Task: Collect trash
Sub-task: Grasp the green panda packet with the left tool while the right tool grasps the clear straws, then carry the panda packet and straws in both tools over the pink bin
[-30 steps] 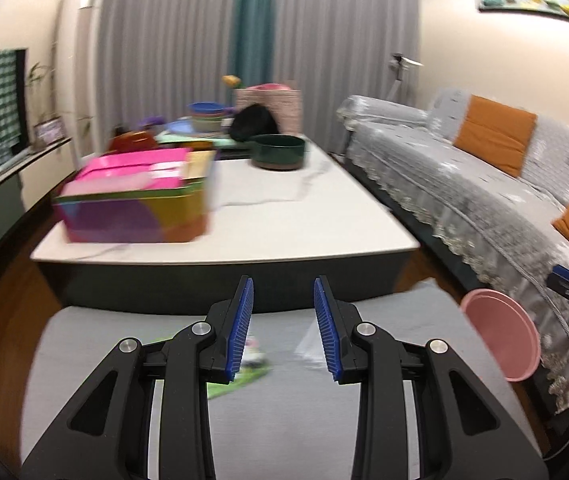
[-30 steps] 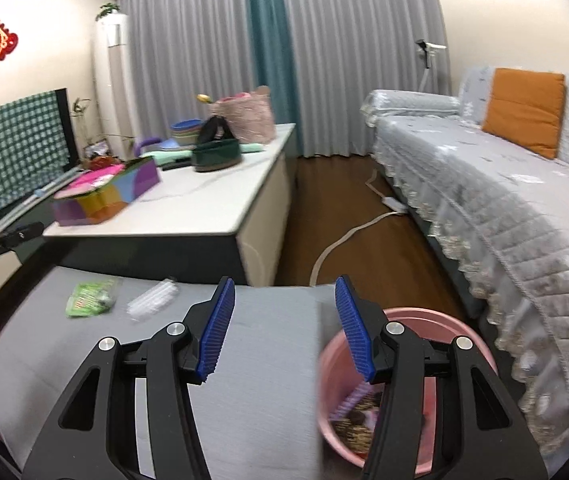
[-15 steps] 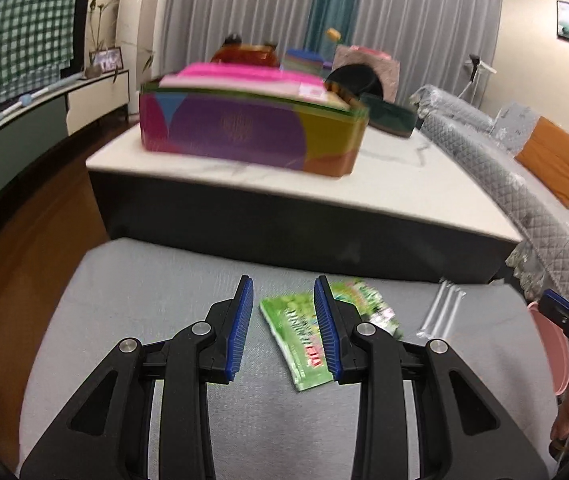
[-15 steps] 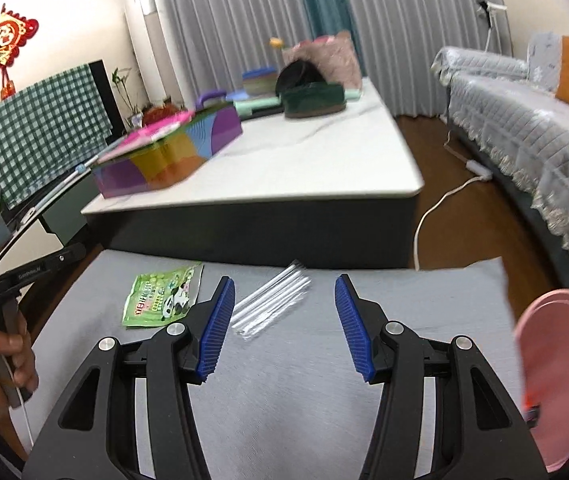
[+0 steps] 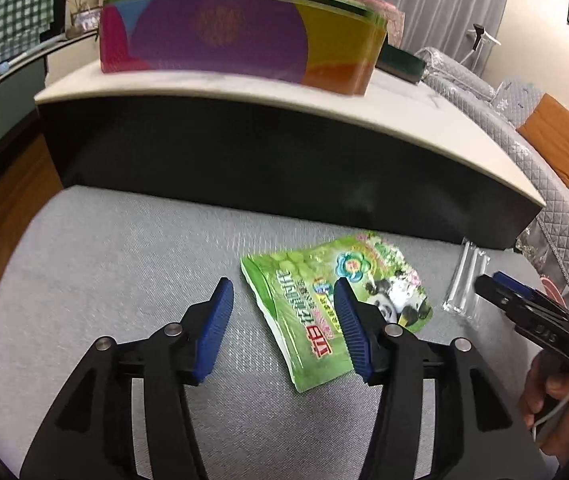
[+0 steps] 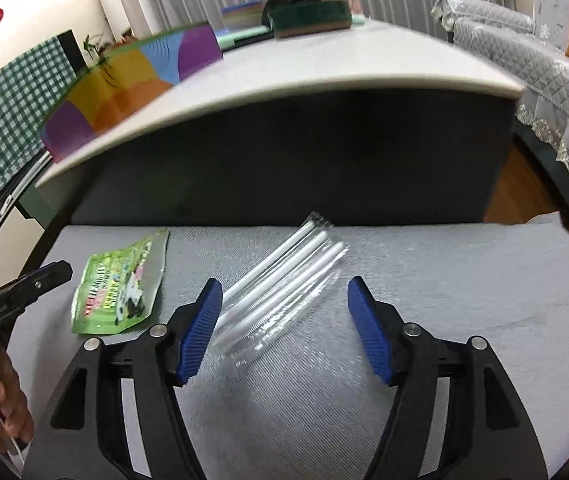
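Note:
A green snack wrapper (image 5: 324, 300) with a panda picture lies flat on the grey mat (image 5: 124, 264). My left gripper (image 5: 282, 308) is open, low over the mat, its jaws standing either side of the wrapper's near-left part. A clear plastic packet of white straws (image 6: 284, 284) lies on the mat to the right of the wrapper. My right gripper (image 6: 282, 316) is open and hovers over the packet with its jaws astride it. The wrapper also shows in the right wrist view (image 6: 120, 288), and the packet in the left wrist view (image 5: 464, 280). Neither gripper holds anything.
A low coffee table with a white top (image 5: 424, 120) and dark side stands just behind the mat. A multicoloured box (image 5: 236, 36) sits on its near edge. A grey quilted sofa (image 5: 556, 168) with orange cushions is on the right. A pink bin edge (image 5: 552, 288) peeks behind the right gripper.
Both grippers have dropped low toward the mat. The left one has closed in on the green wrapper and opened wider; the right one has swung left from the pink bin onto the straw packet.

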A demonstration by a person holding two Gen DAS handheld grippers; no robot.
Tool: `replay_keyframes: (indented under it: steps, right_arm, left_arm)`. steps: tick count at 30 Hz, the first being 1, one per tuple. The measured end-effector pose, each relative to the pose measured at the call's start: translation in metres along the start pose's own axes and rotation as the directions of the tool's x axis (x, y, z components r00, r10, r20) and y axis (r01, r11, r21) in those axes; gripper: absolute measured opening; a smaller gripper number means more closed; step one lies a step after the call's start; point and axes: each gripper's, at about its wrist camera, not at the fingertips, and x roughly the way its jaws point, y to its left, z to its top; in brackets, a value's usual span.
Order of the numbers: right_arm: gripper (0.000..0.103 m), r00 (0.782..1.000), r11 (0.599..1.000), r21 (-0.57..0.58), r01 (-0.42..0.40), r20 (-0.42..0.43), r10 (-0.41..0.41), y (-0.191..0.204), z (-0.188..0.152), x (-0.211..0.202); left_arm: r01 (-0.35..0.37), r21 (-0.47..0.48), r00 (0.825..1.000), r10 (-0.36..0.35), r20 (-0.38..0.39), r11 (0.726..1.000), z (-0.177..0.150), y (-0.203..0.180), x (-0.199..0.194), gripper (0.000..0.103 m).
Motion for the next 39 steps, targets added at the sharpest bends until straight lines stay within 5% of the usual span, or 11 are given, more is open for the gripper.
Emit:
replay_keyframes:
  steps: [6, 9, 14, 17, 23, 39]
  right_arm:
    - [0.066, 0.998, 0.999, -0.017, 0.044, -0.041, -0.044, 0.010, 0.008, 0.014]
    - [0.058, 0.997, 0.997, -0.035, 0.065, -0.041, -0.066, 0.012, 0.006, 0.013]
    - [0.022, 0.998, 0.999, -0.011, 0.037, -0.055, -0.038, 0.005, 0.005, 0.009]
    - [0.007, 0.998, 0.999, -0.036, 0.028, -0.054, -0.029, 0.006, 0.005, 0.002]
    - [0.006, 1.000, 0.998, -0.057, 0.023, -0.017, -0.024, 0.005, 0.007, -0.024]
    - [0.006, 0.994, 0.995, -0.078, 0.067, 0.090, -0.060, -0.011, 0.002, -0.113]
  left_arm:
    - [0.015, -0.029, 0.998, -0.016, -0.067, 0.999, -0.005, 0.000, 0.015, 0.052]
    - [0.017, -0.030, 0.996, -0.019, -0.091, 0.999, -0.009, -0.002, 0.021, 0.052]
    - [0.007, -0.009, 0.996, -0.008, -0.094, 1.000, -0.016, -0.011, 0.024, 0.049]
    - [0.013, 0.000, 0.995, -0.013, -0.094, 1.000, -0.016, -0.015, 0.024, 0.035]
    - [0.035, 0.005, 0.996, -0.035, -0.076, 0.999, -0.016, -0.017, 0.014, 0.015]
    - [0.099, 0.103, 0.989, -0.109, 0.099, 0.990, -0.013, -0.067, -0.061, 0.003]
